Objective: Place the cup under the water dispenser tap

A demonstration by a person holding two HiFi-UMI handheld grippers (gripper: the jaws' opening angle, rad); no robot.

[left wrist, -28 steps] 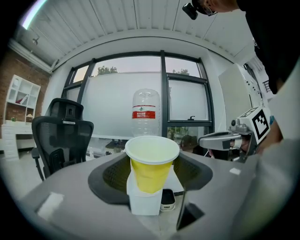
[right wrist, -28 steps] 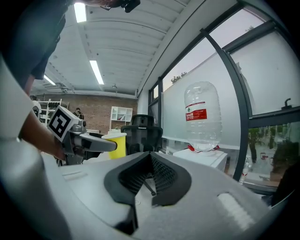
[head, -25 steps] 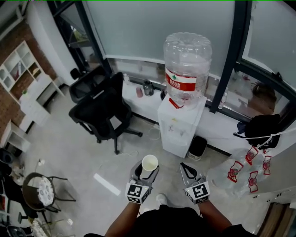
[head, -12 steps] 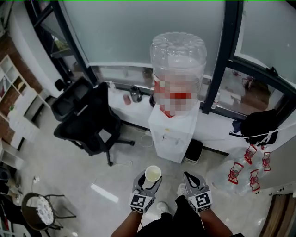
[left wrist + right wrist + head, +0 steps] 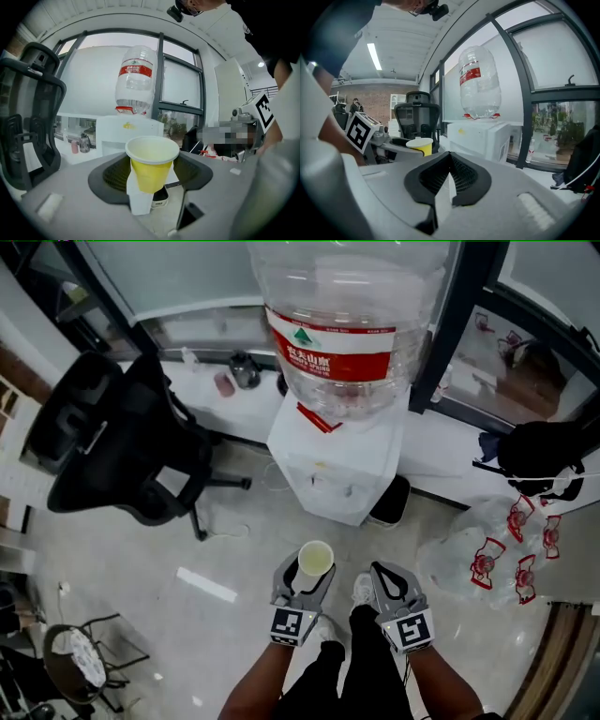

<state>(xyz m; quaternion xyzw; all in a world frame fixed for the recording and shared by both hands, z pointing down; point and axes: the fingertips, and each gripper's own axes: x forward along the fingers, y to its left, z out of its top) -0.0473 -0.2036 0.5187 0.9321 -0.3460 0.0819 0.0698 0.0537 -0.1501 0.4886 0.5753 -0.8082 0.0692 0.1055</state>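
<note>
Chair: the black office chair (image 5: 112,437) sat further left in the head view than a second before.
Left gripper: the left gripper (image 5: 306,570) was clamped on the cup, as it had been earlier.
Cup: the yellow cup (image 5: 315,558) stood upright between the jaws, apart from the dispenser.
Dispenser: the white water dispenser (image 5: 328,465) and its bottle (image 5: 342,324) loomed much larger than before.
Right gripper: the right gripper (image 5: 389,577) had its jaws closed together on nothing, beside the left one.

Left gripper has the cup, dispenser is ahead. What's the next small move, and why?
Probably ease the cup forward toward the water dispenser: the left gripper holds it upright, but a stretch of floor separates it from the dispenser's white front.
</note>
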